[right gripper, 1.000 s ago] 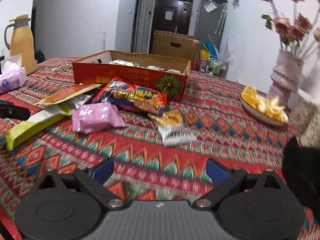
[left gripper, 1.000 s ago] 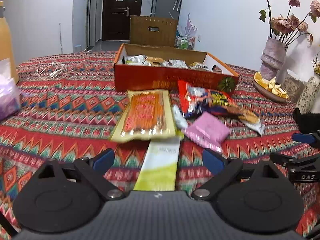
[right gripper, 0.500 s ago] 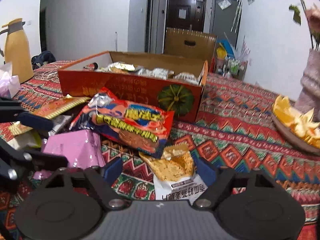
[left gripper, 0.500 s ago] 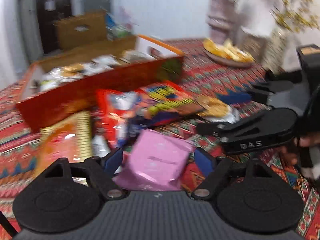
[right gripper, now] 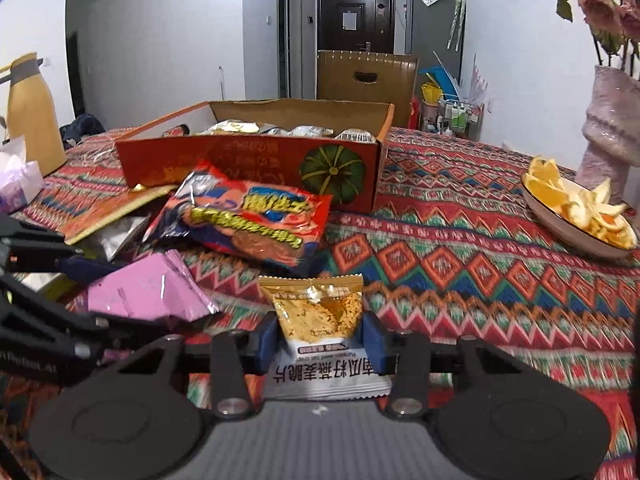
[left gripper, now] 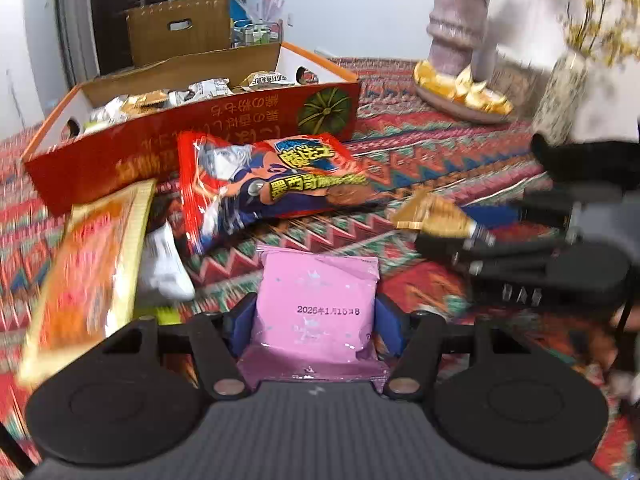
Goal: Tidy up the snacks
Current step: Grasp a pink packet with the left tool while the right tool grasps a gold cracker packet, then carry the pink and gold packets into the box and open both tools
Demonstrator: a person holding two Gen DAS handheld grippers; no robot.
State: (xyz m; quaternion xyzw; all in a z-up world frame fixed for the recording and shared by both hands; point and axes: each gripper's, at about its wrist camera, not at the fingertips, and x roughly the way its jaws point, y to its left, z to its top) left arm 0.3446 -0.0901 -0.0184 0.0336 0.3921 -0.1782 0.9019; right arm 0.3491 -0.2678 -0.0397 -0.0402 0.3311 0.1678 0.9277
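A pink packet (left gripper: pixel 316 292) lies between the blue pads of my left gripper (left gripper: pixel 316 314). Its jaws are closing and the pads touch the packet's two sides. In the right wrist view a gold and white crisp packet (right gripper: pixel 316 312) sits between the pads of my right gripper (right gripper: pixel 320 338), whose jaws are also closing and press on it. Beyond both lies a large red noodle bag (left gripper: pixel 272 184). Behind it stands the open orange cardboard box (left gripper: pixel 200 160) holding several small snacks. A flat orange-yellow packet (left gripper: pixel 92 260) and a small white one (left gripper: pixel 164 268) lie to the left.
A patterned red cloth (right gripper: pixel 460 248) covers the table. At the right are a plate of orange peel (right gripper: pixel 560 228) and a pink vase (right gripper: pixel 612 128) with dried flowers. A yellow jug (right gripper: pixel 32 120) and a tissue pack (right gripper: pixel 20 180) stand at the left edge.
My left gripper swung right from the green packet to the pink one and narrowed around it. My right gripper moved forward over the gold packet and closed onto it.
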